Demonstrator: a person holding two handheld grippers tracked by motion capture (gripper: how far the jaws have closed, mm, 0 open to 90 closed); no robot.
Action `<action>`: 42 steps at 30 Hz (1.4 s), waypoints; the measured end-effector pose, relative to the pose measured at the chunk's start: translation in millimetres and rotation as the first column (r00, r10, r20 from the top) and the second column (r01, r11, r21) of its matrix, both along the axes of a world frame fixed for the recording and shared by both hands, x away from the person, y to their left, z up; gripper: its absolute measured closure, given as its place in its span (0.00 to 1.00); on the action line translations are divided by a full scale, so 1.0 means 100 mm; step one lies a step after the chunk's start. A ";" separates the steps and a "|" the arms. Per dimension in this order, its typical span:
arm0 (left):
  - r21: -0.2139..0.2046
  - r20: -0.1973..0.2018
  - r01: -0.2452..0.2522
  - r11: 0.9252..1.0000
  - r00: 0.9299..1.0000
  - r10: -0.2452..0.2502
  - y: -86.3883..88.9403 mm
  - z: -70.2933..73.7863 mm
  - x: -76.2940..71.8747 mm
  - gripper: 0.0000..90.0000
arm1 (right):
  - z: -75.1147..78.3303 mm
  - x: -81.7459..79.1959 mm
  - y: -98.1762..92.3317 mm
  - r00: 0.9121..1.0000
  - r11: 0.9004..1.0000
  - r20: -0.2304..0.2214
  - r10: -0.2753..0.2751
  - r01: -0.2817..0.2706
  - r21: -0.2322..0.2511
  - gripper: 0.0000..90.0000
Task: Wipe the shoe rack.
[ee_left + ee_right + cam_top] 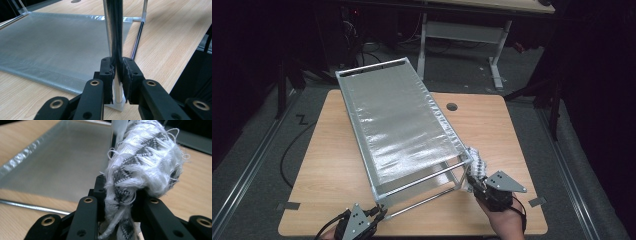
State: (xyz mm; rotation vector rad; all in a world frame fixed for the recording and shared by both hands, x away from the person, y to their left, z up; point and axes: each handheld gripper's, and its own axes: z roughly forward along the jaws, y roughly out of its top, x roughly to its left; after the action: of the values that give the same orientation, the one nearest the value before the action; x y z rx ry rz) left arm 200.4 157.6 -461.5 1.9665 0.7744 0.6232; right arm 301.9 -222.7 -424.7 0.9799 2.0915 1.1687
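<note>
Left gripper (117,75): clenched on an upright shiny metal post (115,37) at the near corner of the rack.
Right gripper (120,200): grasped a bunched white cloth with black zigzag pattern (145,157).
Cloth: pressed against the rack's right near corner.
Rack: silver metal-framed rack with grey mesh panel (397,125), tilted on the light wooden table (492,125).

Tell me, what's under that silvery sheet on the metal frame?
Beneath the silvery sheet, the open frame's lower rods and the wooden table show at the near end. Further back the sheet covers everything, so anything under it there stays hidden.
</note>
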 end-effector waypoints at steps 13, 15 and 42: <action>-0.001 -0.002 0.002 1.000 1.000 -0.002 -0.01 0.00 0.00 0.87 | -0.34 0.10 0.01 0.993 0.998 -0.121 0.002 -0.010 -0.066 0.83; -0.001 -0.002 0.001 1.000 1.000 -0.001 -0.01 0.00 0.00 0.87 | -0.44 0.13 0.02 0.988 0.996 -0.153 0.003 -0.016 -0.084 0.83; 0.006 0.004 0.102 0.995 0.995 -0.102 -0.21 0.00 0.10 0.87 | -0.39 -0.03 -0.42 0.982 0.987 -0.130 -0.139 0.126 -0.103 0.81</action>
State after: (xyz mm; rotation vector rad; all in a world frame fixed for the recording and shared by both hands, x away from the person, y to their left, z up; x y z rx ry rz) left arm 210.8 136.2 -461.5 1.9952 0.6656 0.5693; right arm 298.9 -264.8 -463.5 1.1640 2.1293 0.9516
